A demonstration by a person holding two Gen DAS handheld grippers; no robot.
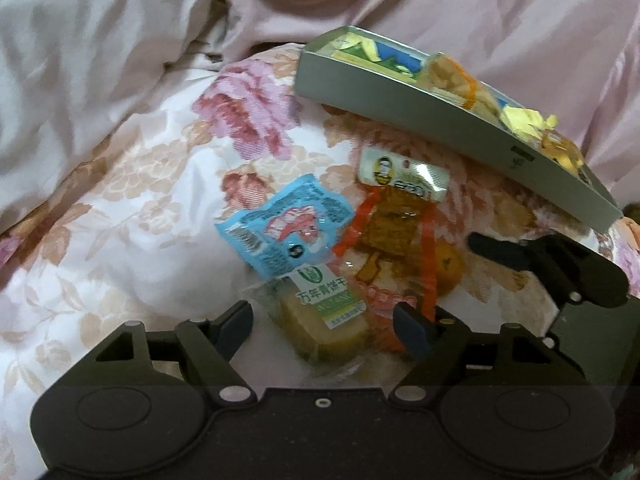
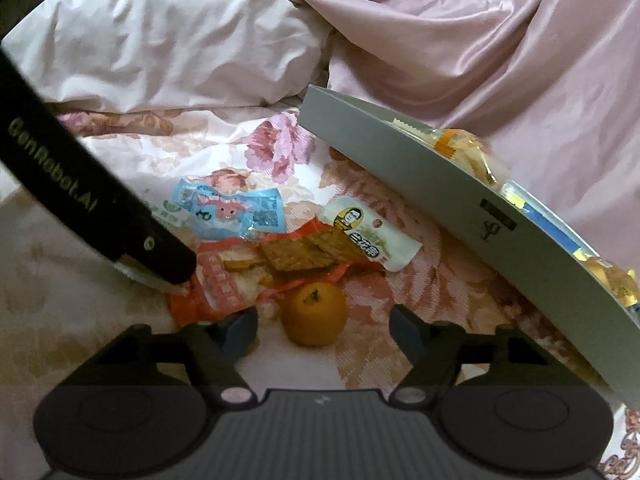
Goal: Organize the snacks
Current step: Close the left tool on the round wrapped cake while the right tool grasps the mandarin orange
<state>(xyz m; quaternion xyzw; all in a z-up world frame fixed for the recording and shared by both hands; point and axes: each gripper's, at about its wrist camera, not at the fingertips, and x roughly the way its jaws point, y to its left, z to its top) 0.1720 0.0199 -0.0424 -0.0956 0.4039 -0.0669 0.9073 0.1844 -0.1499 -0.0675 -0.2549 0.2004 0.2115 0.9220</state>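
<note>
Orange fruit [image 1: 450, 268] mostly hidden behind orange cracker packet [image 1: 394, 248] in left view. Grey box [image 2: 460, 216] cut off at right edge. Box label print [image 2: 498, 216] blurred, unreadable.

Grey box [image 2: 400, 168], orange fruit [image 2: 314, 314], light-blue packet [image 1: 280, 228] — perhaps shrimp-printed, pink floral bedspread [image 1: 160, 200].

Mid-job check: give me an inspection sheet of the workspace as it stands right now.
Surface: floral bedspread.
Job's things: grey box tilted, holding several snacks; loose on the bedspread: blue packet, orange cracker bag, white sausage stick, biscuit pack, orange fruit.
Clutter: nothing seen.
Grippers: left gripper open around the biscuit pack; right gripper open around the fruit.
Cables: nothing seen.
Surroundings: rumpled pink quilt.
</note>
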